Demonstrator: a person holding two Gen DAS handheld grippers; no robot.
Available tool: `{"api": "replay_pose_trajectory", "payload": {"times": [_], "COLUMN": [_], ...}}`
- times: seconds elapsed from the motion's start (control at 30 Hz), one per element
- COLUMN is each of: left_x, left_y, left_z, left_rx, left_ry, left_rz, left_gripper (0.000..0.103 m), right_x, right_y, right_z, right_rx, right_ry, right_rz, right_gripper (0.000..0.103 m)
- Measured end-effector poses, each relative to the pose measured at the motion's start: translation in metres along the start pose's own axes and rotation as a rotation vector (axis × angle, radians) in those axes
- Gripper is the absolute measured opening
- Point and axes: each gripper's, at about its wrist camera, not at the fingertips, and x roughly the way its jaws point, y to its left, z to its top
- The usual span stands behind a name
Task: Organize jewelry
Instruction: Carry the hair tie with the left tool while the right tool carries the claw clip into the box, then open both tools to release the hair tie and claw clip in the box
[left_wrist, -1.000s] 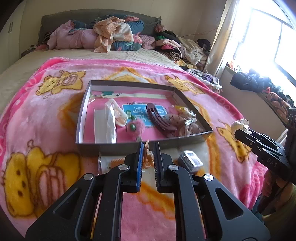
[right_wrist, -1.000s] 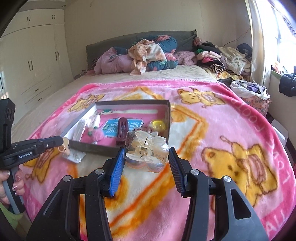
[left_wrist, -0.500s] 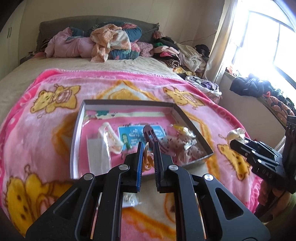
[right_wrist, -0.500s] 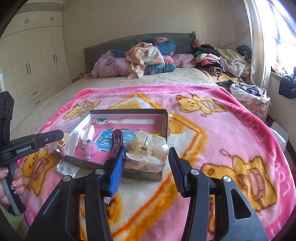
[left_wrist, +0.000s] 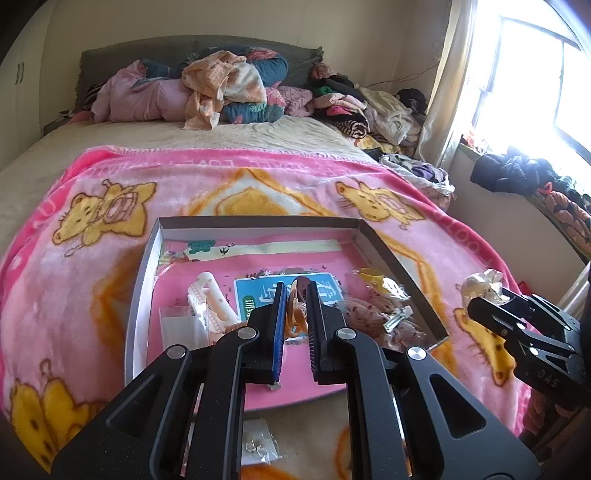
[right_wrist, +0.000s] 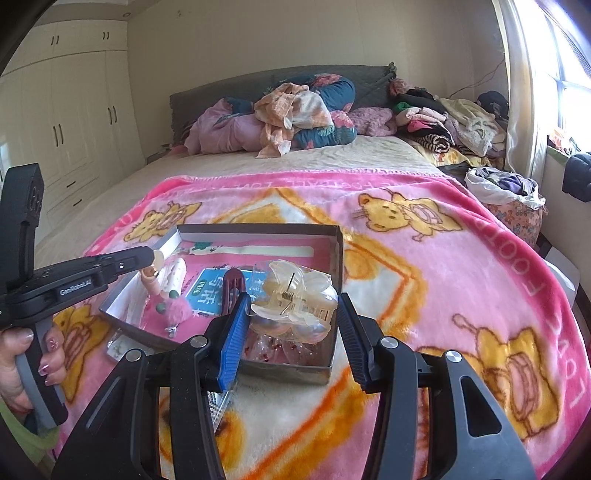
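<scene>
A light, brittle translucent claw clip (right_wrist: 291, 295) in a slippery bag is pinched between the right gripper (right_wrist: 291, 325) fingers above the tray (right_wrist: 258, 230), while a small peach trinket (left_wrist: 297, 314) is nipped between the left gripper (left_wrist: 295, 325) fingers; both are judged best gripped gently.

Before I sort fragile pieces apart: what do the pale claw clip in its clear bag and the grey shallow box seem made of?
Pale translucent claw hair clip: glossy plastic, probably; light shows through it, and a metal spring sits at its hinge. Its clear crinkled bag: thin plastic film. Grey shallow box: likely matte cardboard, with thin straight walls.
</scene>
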Motion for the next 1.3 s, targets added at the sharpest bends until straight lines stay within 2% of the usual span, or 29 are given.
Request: {"api": "replay_pose_trajectory", "payload": {"times": [0.47, 0.9, 1.03, 1.1, 1.17, 1.23, 1.3], "left_x": [0.032, 0.053, 0.053, 0.051, 0.048, 0.043, 0.038], "left_y": [-0.007, 0.004, 0.004, 0.004, 0.003, 0.003, 0.004], "left_z": [-0.003, -0.013, -0.014, -0.015, -0.016, -0.018, -0.019], "left_rx": [0.033, -0.01, -0.014, -0.009, -0.007, -0.009, -0.014], "left_ry": [0.033, 0.09, 0.091, 0.085, 0.079, 0.071, 0.061], "left_rz": [-0.004, -0.039, -0.046, -0.045, -0.042, -0.041, -0.04], "left_gripper": [0.005, 0.006, 0.019, 0.026, 0.034, 0.037, 0.045], "right_x": [0.028, 0.069, 0.072, 0.069, 0.065, 0.06, 0.053], "right_y": [-0.004, 0.005, 0.007, 0.008, 0.008, 0.008, 0.006], "right_z": [-0.004, -0.018, -0.023, -0.024, -0.025, -0.025, -0.026], "right_rx": [0.0, -0.039, -0.035, -0.031, -0.029, -0.029, -0.021], "right_ry": [0.042, 0.135, 0.146, 0.139, 0.132, 0.121, 0.107], "right_rz": [-0.004, 0.017, 0.033, 0.037, 0.043, 0.042, 0.036], "right_gripper": [0.046, 0.046, 0.05, 0.062, 0.062, 0.064, 0.069]}}
